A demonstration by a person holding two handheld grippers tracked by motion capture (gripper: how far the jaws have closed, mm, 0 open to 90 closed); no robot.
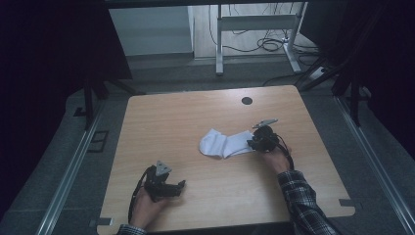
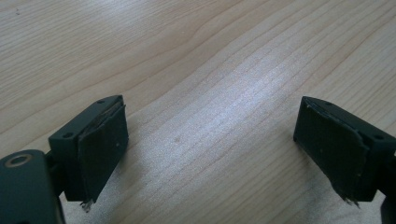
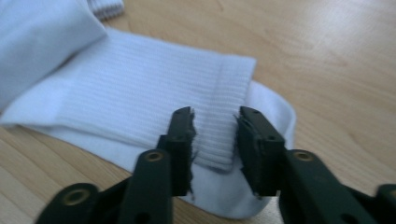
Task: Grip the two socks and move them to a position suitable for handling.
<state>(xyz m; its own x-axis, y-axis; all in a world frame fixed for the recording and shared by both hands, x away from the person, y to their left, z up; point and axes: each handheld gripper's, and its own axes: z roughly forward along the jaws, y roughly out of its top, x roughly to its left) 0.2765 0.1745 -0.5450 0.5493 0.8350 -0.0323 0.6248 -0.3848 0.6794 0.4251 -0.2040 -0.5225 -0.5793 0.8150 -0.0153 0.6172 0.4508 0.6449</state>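
- High view: a light wooden table with rounded corners holds a white sock right of its centre, well in from every edge. The right gripper meets the sock's right end. The left gripper sits near the front edge on bare wood, well apart from the sock. A small dark round hole lies near the far edge. Grey floor surrounds the table; a white desk frame and loose cables stand beyond it.
- Left gripper view: the left gripper is released, jaws spread wide over bare wood grain, with nothing between them.
- Right gripper view: the right gripper has its jaws partly parted around the ribbed cuff of the sock; whether the pads touch the cloth I cannot tell. A second white layer lies under the cuff, folded cloth at upper left.
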